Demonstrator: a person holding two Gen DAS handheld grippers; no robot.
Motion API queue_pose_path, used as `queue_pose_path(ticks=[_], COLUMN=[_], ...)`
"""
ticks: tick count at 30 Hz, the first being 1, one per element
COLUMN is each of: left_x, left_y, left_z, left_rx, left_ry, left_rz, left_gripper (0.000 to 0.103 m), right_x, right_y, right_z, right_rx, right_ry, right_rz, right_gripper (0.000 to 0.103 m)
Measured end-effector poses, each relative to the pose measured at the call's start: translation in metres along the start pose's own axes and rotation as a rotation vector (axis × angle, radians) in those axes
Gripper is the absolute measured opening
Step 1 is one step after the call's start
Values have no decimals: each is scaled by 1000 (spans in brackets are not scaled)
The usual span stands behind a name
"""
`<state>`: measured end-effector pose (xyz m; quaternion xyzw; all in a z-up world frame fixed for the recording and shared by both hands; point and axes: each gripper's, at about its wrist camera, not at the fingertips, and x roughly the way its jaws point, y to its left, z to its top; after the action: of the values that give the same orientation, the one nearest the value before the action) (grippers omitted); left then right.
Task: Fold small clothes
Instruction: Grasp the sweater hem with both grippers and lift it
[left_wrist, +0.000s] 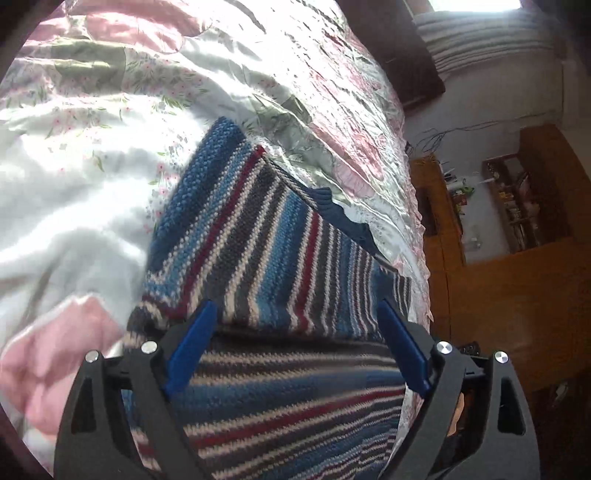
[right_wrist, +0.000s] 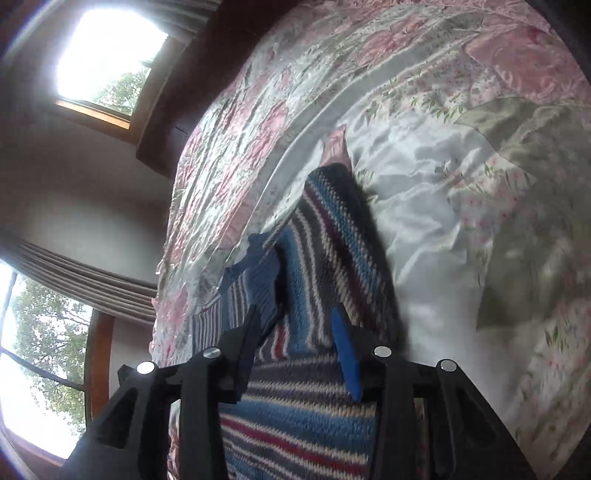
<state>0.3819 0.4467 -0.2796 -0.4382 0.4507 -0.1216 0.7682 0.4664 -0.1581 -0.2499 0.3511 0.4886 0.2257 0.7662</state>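
The left gripper has its jaws spread wide over the striped knit sweater, gripping nothing; the right gripper's jaws sit narrower, knit between them, though a firm hold I cannot tell. The sweater lies on the floral quilt near the bed's edge, already doubled over once; further folds seem left.

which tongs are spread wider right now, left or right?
The left tongs: wide open over the striped knit sweater. The right tongs show a narrower gap with sweater between.
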Motion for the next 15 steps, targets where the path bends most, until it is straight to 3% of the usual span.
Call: queue_pose_path(ticks=[5,8,11,15], left_x=[-70,-103,-123,-127], left_y=[8,23,36,50], left_z=[-91,-158,-221,-273], left_rx=[-3,-33,-79,-130], left_ry=[17,33,56,82], left_rz=[-8,20,-25,-33], left_gripper=[89,90,92,94], right_x=[-72,-102,-123,-133], right_y=[-15,-31,-47,-60], right_z=[-112,-183,-245,-296], right_rx=[12,41,115,193], right_ry=[53,96,133,157], right_rz=[-19,-57,-50,-33], right_gripper=[70,72,73,72])
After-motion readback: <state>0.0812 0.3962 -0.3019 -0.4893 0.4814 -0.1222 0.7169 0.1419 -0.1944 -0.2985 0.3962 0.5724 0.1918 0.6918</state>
